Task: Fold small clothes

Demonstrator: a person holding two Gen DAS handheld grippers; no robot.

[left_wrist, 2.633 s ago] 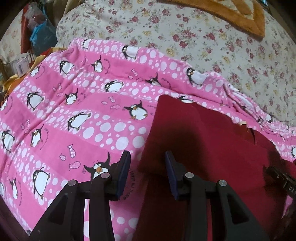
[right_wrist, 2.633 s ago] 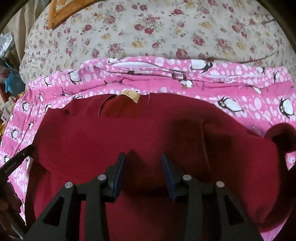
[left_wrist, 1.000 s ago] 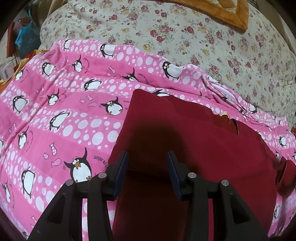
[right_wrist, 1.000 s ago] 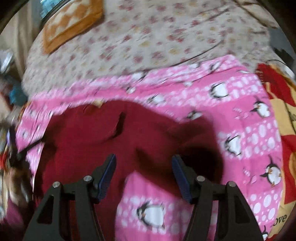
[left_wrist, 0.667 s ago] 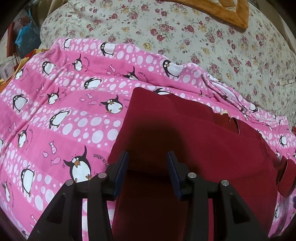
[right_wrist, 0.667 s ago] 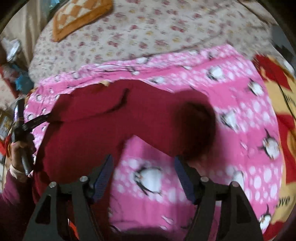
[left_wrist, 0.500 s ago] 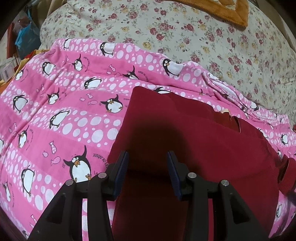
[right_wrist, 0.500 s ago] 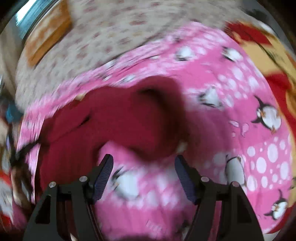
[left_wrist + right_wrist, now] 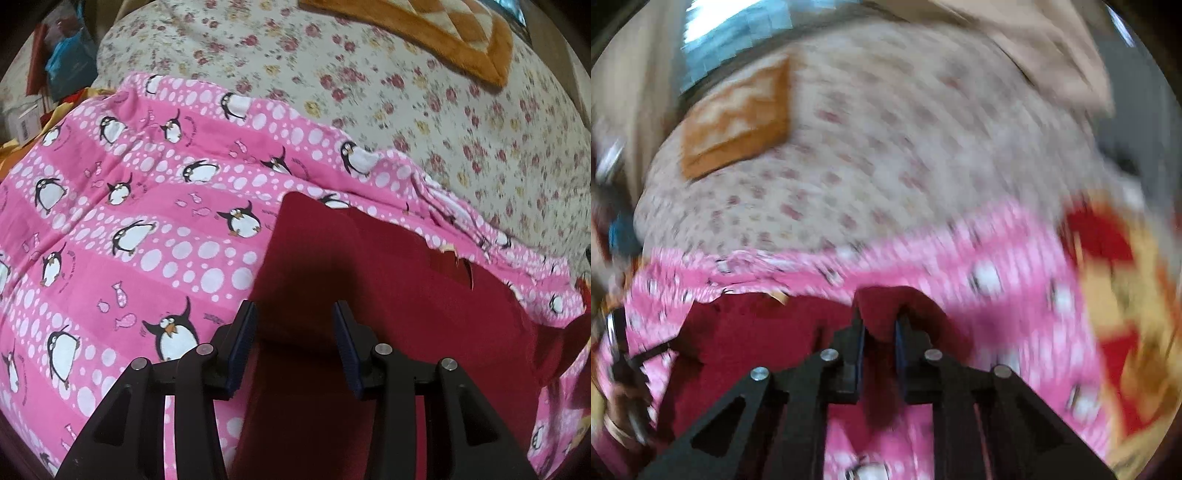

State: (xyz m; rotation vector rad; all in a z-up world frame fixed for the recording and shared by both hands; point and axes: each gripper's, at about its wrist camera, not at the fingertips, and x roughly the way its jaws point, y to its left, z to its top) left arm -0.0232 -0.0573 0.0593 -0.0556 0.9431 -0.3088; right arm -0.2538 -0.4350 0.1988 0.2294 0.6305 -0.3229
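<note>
A dark red garment (image 9: 388, 277) lies spread on a pink penguin blanket (image 9: 129, 206). In the left wrist view my left gripper (image 9: 293, 314) hovers over the garment's left edge, its fingers apart and nothing pinched between them. In the blurred right wrist view my right gripper (image 9: 879, 325) is closing tight on a bunched fold of the red garment (image 9: 757, 332). Its pads press the cloth, and the fold is lifted off the pink blanket (image 9: 997, 266).
A floral bedcover (image 9: 369, 92) lies beyond the blanket, with an orange cushion (image 9: 443, 29) at the back. A red and yellow blanket (image 9: 1108, 258) lies to the right. Bags and boxes (image 9: 62, 62) crowd the far left. A hand (image 9: 620, 406) shows at the right wrist view's left edge.
My right gripper swung over the garment's right end, went from wide open to shut on a fold of red cloth, and rose. The left gripper stayed put with the same gap.
</note>
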